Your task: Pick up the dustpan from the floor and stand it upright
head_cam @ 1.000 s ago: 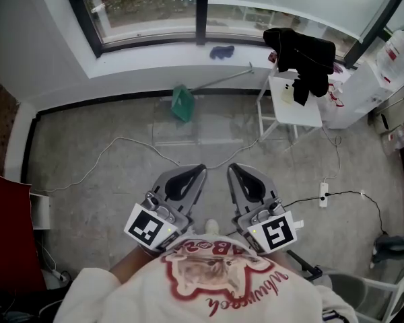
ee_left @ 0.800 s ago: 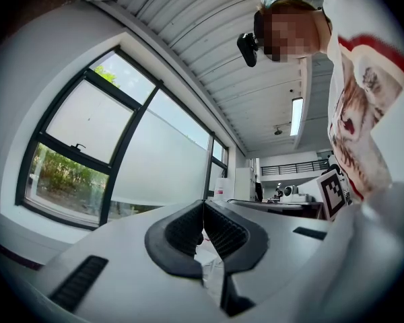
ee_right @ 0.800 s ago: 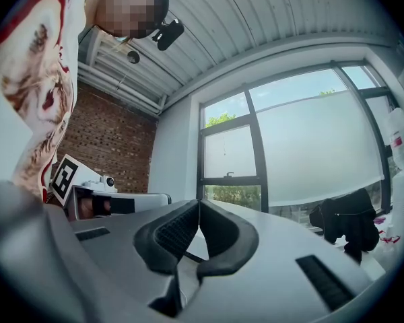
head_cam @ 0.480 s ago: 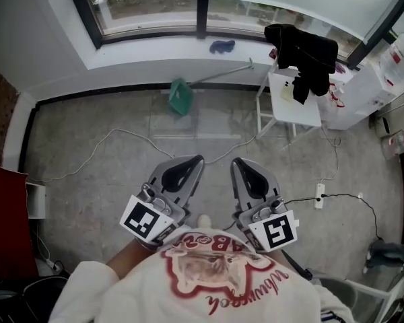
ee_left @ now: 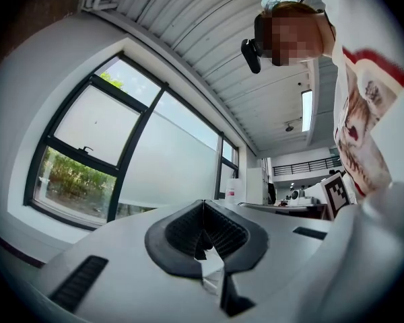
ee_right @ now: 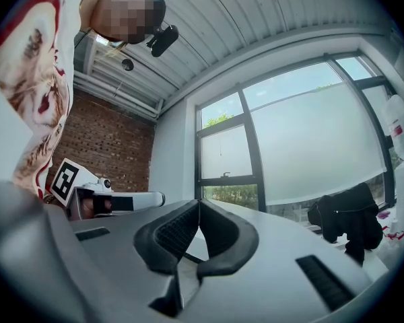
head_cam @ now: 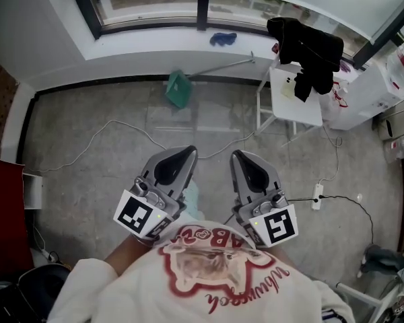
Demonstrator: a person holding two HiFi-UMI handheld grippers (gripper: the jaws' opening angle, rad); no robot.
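A green dustpan [head_cam: 178, 89] lies on the grey floor below the window sill. Its long thin handle [head_cam: 222, 68] runs up to the right toward the chair. My left gripper [head_cam: 189, 151] and right gripper [head_cam: 236, 154] are held side by side close to the person's chest, well short of the dustpan, both pointing toward it. Both are shut with nothing between the jaws. The left gripper [ee_left: 203, 203] in its own view and the right gripper [ee_right: 198, 203] in its own view show only window and ceiling beyond the closed tips; the dustpan is not in either.
A white chair [head_cam: 293, 106] draped with a black garment [head_cam: 311, 42] stands just right of the handle's end. A white cable [head_cam: 114, 130] loops across the floor; a power strip [head_cam: 316, 195] lies at right. A blue cloth [head_cam: 222, 39] is on the sill, a red panel [head_cam: 3, 194] at far left.
The person has taken a step and the view has shifted. Both shut grippers have moved up the picture, slightly nearer the dustpan, and the left one has drifted left.
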